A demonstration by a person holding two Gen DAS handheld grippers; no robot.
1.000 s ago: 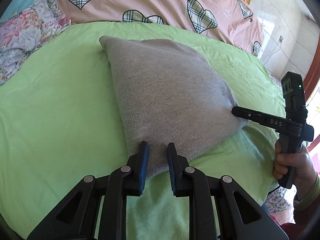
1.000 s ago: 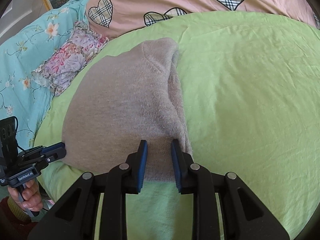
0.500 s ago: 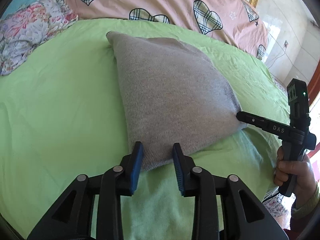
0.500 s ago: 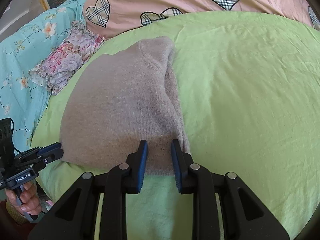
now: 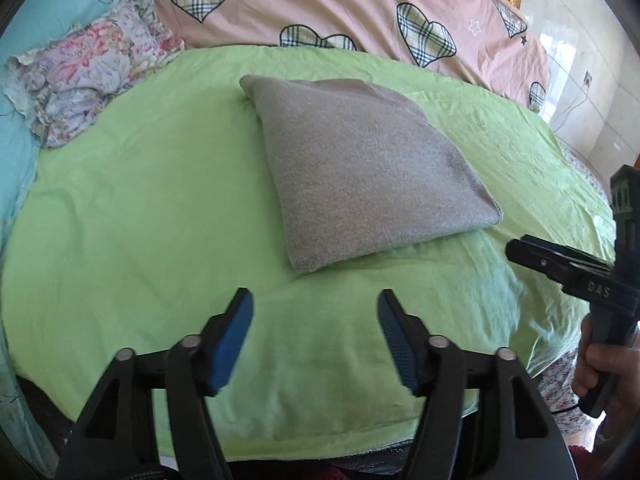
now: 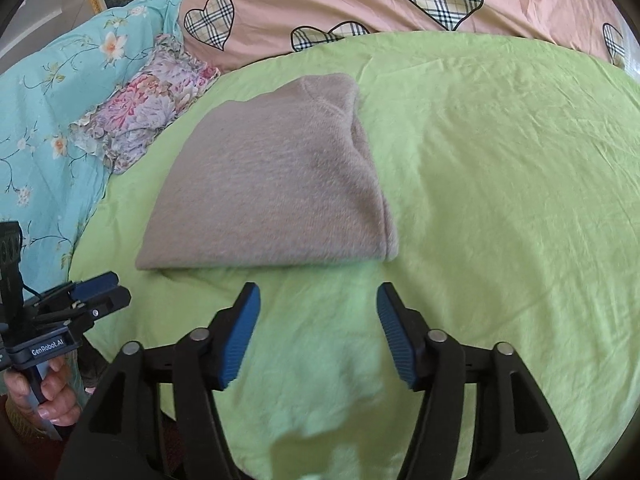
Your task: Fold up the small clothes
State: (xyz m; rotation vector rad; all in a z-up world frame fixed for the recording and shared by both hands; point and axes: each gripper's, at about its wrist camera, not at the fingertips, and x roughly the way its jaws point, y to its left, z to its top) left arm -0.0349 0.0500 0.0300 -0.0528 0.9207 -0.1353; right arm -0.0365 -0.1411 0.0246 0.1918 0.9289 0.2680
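While both grippers gape, folded sweater lies lengthwise, pointing away.

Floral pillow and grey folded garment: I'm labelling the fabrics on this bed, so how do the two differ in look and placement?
The grey folded garment is plain, fuzzy knit; the floral pillow is a busy pink and purple flower print with a frilled edge. The garment lies flat in the middle of the green sheet; the pillow sits at the sheet's edge, against the turquoise floral cover. Both are soft textiles, and neither is touched by a gripper.
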